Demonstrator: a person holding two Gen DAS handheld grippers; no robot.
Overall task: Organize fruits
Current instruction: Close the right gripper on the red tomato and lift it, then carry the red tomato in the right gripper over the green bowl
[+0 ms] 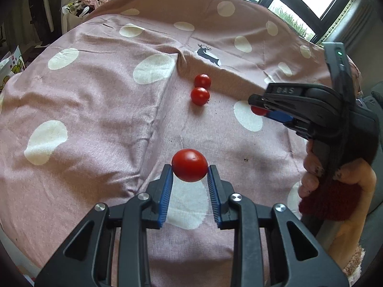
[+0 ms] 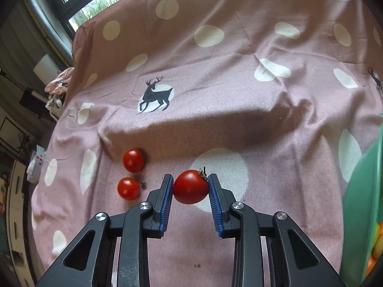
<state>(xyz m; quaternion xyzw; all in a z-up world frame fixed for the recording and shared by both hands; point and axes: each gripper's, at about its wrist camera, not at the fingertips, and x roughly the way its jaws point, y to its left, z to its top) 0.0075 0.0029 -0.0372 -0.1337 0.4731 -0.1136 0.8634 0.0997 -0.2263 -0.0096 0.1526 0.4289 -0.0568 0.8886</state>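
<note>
Pink polka-dot bedspread (image 2: 239, 110) sags, so lift straight up. Green plastic basket (image 2: 363, 191) waits at right. Right tool (image 2: 190, 186) clamps a stemmed red tomato (image 2: 189, 187); left tool (image 1: 189, 169) clamps another (image 1: 189, 165). Two tomatoes (image 2: 132, 160) remain beside them.

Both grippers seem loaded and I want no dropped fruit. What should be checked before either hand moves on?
1. Left gripper pads press its tomato on both sides: ok.
2. Right gripper pads press the stemmed tomato on both sides: ok.
3. Stemmed tomato lifted clear of the spotted cloth: cannot tell.
4. Two loose tomatoes lie apart from both grippers: ok.
5. Green container at the right edge has room: cannot tell.
</note>
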